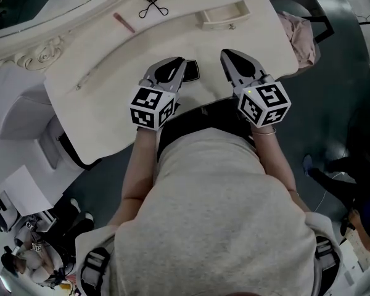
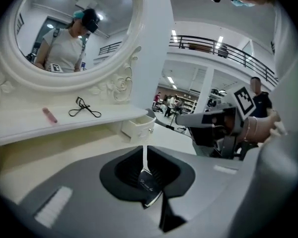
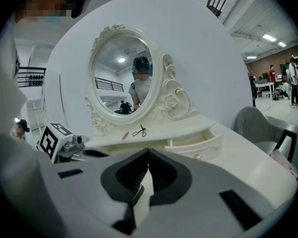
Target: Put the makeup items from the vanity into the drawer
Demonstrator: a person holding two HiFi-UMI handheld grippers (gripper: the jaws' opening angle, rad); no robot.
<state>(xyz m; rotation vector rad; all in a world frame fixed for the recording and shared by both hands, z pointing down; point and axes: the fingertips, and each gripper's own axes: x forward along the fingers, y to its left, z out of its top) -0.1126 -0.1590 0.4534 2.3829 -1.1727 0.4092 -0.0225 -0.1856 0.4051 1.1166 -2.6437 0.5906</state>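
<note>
On the white vanity's (image 1: 105, 103) raised shelf lie a black eyelash curler (image 1: 153, 6) (image 2: 84, 110) (image 3: 140, 131) and a pink stick (image 1: 124, 22) (image 2: 49, 115) (image 3: 124, 135). The small drawer (image 1: 225, 14) (image 2: 137, 129) (image 3: 196, 144) stands pulled out. A flat glossy black case (image 1: 192, 70) (image 2: 149, 182) with script lettering lies on the tabletop, just under and to the right of my left gripper's tip. My left gripper (image 1: 184, 60) (image 2: 146, 148) is shut with nothing in it. My right gripper (image 1: 224, 53) (image 3: 148, 151) hovers shut and empty to its right, short of the drawer.
A thin pale stick (image 1: 86, 82) lies at the tabletop's left. The oval mirror (image 2: 74, 33) rises behind the shelf. A chair with pink cloth (image 1: 299, 36) stands right of the vanity, a low white unit (image 1: 31, 122) on its left. People stand far off in the hall.
</note>
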